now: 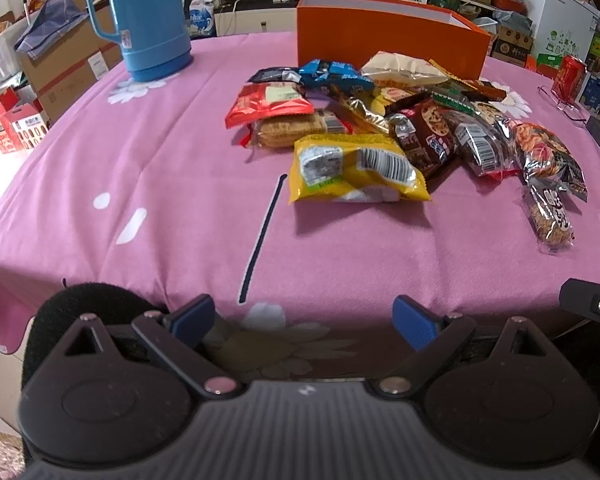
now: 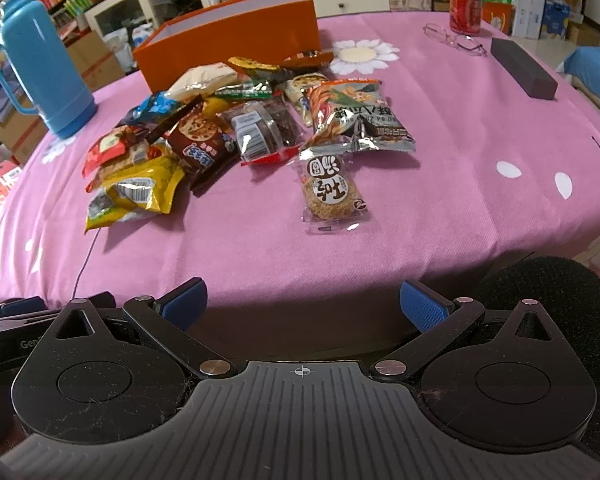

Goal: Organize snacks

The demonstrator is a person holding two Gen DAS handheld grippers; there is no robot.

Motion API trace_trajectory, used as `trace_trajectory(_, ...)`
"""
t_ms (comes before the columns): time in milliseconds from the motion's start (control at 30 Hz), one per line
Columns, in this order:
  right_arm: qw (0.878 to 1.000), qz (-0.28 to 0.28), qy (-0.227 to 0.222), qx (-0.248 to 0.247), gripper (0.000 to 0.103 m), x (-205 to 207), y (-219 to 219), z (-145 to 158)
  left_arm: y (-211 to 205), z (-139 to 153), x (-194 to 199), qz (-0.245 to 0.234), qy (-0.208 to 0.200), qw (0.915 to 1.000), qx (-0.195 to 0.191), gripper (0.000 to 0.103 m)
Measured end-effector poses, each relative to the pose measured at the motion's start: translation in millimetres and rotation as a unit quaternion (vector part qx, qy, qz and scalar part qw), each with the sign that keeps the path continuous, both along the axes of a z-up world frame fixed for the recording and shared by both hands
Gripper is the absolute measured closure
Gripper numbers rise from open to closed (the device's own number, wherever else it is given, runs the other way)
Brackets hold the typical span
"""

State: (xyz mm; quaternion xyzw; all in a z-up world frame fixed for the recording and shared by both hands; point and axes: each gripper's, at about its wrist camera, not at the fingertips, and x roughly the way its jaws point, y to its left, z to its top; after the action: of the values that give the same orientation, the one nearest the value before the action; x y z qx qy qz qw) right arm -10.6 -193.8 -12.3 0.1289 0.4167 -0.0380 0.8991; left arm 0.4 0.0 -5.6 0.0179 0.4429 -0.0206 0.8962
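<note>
A pile of several snack packets lies on the pink tablecloth in front of an open orange box (image 1: 388, 36), which also shows in the right wrist view (image 2: 236, 36). Nearest in the left wrist view is a yellow packet (image 1: 356, 170); a red packet (image 1: 268, 104) lies behind it. In the right wrist view a clear rice-cracker packet (image 2: 330, 190) lies nearest, with a chips bag (image 2: 356, 114) behind it and the yellow packet (image 2: 136, 194) at left. My left gripper (image 1: 304, 320) and right gripper (image 2: 304, 304) are open and empty at the table's near edge, apart from the snacks.
A blue thermos (image 1: 148, 16) stands at the far left of the table. A red can (image 2: 465, 6), glasses (image 2: 456, 40) and a dark long case (image 2: 524, 68) lie at the far right. Boxes and shelves crowd the room behind.
</note>
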Motion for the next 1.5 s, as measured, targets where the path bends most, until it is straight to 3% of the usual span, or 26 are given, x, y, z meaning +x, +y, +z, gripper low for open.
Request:
trace_trajectory(333, 1.000, 0.006, -0.023, -0.016, 0.010, -5.0, 2.8, 9.0, 3.2, 4.1, -1.9, 0.002, -0.006, 1.0000, -0.002, 0.009)
trace_trajectory(533, 0.990, -0.016, -0.127, -0.055, 0.010, -23.8, 3.1, 43.9, 13.1, 7.0, 2.0, 0.005, -0.011, 0.9999, -0.002, 0.009)
trace_trajectory(700, 0.997, 0.010, -0.073, -0.002, 0.010, 8.5, -5.6, 26.5, 20.0, 4.2, 26.1, 0.025, 0.004, 0.9997, -0.004, 0.009)
trace_trajectory(1167, 0.996, 0.046, -0.060, -0.045, 0.011, 82.0, -17.1, 10.3, 14.5, 5.0, 94.9, 0.020, 0.007, 0.9997, 0.010, 0.009)
trace_trajectory(1500, 0.997, 0.047, -0.045, -0.029, 0.011, 83.6, -31.3, -15.5, 7.2, -3.3, 104.8, -0.013, 0.012, 0.9998, -0.005, 0.009)
